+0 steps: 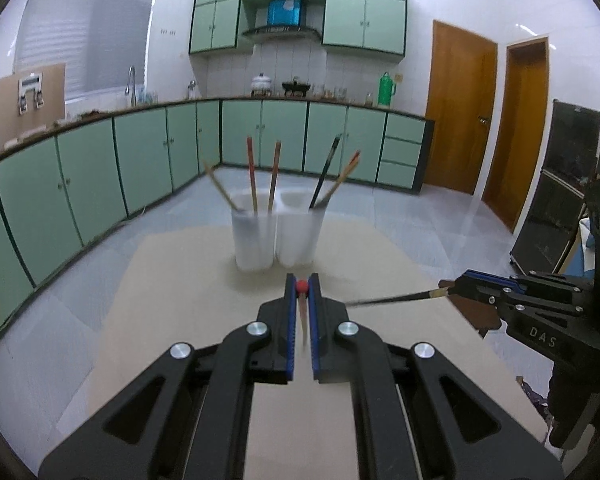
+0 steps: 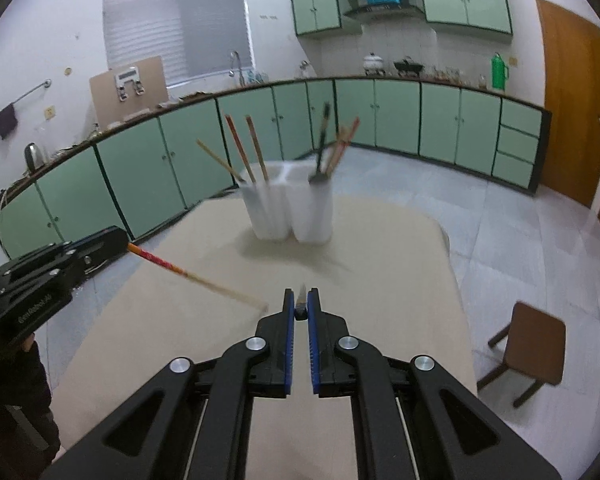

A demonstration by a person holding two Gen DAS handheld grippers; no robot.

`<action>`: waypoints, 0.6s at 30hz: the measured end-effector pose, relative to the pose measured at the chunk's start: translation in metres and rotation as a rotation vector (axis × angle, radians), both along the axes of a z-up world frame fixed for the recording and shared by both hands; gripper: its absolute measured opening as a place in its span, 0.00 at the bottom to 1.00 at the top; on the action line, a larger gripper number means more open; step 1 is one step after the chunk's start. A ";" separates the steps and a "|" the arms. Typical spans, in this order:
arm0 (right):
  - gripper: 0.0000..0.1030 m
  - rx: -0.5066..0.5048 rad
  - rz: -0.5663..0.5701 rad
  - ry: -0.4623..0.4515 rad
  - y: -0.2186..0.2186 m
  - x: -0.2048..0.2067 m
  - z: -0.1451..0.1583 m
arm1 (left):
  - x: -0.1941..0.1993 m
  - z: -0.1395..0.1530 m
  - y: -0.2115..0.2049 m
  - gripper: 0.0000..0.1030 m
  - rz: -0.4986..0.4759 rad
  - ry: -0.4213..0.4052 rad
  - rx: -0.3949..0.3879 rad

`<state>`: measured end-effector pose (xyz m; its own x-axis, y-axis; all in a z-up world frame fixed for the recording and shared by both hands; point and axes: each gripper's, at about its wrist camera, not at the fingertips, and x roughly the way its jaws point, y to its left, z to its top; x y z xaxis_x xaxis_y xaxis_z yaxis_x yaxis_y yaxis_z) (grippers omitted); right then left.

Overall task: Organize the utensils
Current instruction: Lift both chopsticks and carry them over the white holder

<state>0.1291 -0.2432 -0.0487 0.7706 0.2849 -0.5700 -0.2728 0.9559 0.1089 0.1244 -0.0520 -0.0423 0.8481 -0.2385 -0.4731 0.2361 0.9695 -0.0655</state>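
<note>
Already most of the sorting looks done, judging from how the things stand. The table (image 1: 172, 280), covered in a pale beige top, fills the lower middle of both views, and no loose utensil can be seen lying on it. Near the centre of the left wrist view stands the white holder (image 1: 276, 236) with two compartments side by side. Its left compartment holds three sticks: a pale chopstick (image 1: 220, 190) leaning to the left and two reddish chopsticks (image 1: 253, 176) nearly upright. Its right compartment holds a dark chopstick (image 1: 325, 172) and at least one more reddish-and-pale stick, leaning to the right; the blur does not allow an exact count. What is left, it seems, are the two pieces now in the tools. The left gripper (image 1: 302, 286) is clenched on a red-tipped chopstick (image 2: 172, 268), which in the right wrist view crosses the left middle of the frame with its pale end pointing toward the lower centre. The right gripper (image 2: 301, 312) is clenched on a black chopstick (image 1: 388, 300), seen in the left wrist view at the right, stretching toward the middle. Both pieces hang above the table, apart from the holder, so each should still go into its matching compartment.
</note>
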 end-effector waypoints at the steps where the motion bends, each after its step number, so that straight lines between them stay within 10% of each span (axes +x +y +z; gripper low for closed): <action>1: 0.06 -0.001 0.007 -0.006 0.001 0.002 0.006 | 0.001 0.006 0.000 0.04 -0.005 -0.011 -0.002; 18: 0.06 -0.044 0.129 -0.077 0.019 0.022 0.070 | 0.007 0.053 -0.006 0.04 -0.093 -0.093 -0.012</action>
